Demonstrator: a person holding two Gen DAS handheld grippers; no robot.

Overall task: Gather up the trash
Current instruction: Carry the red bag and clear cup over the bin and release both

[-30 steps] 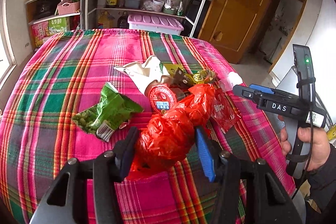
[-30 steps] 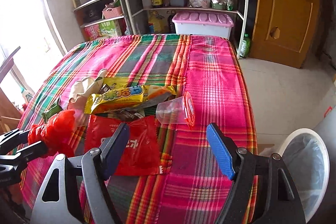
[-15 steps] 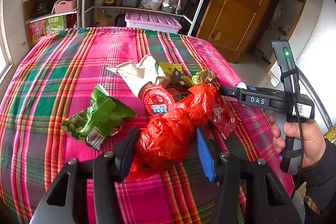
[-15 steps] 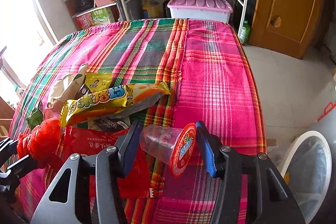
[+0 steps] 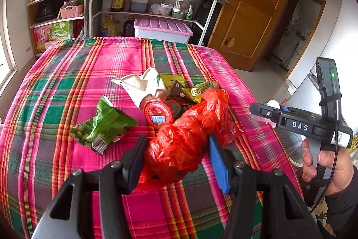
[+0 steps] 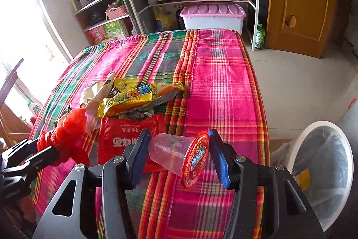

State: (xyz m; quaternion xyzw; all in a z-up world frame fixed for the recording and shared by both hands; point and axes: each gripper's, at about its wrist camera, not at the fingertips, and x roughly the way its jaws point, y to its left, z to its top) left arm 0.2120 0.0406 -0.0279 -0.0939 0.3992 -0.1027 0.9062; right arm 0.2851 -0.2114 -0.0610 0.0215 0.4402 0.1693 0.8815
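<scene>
My left gripper [image 5: 176,145] is shut on a crumpled red plastic bag [image 5: 197,118], which bulges out between the pads just above the plaid tablecloth [image 5: 67,86]. In the right wrist view, my right gripper [image 6: 177,145] is shut on a clear plastic cup [image 6: 166,150] lying sideways, with its red foil lid [image 6: 195,159] toward the blue pad. The same bag [image 6: 64,138] and the left gripper [image 6: 33,156] show at the left edge there. A hand holds the right gripper [image 5: 268,112] at the table's right side.
Loose trash lies mid-table: a green pea packet [image 5: 103,127], a white glove [image 5: 143,86], a round red-lidded cup [image 5: 157,113], a yellow wrapper [image 6: 134,100] and a red packet [image 6: 120,138]. A white lined bin [image 6: 324,171] stands on the floor right of the table. Shelves stand behind.
The right gripper went from open behind the cup to shut on it, and has lifted it off the cloth. The left gripper kept its hold on the red bag and rose slightly.
</scene>
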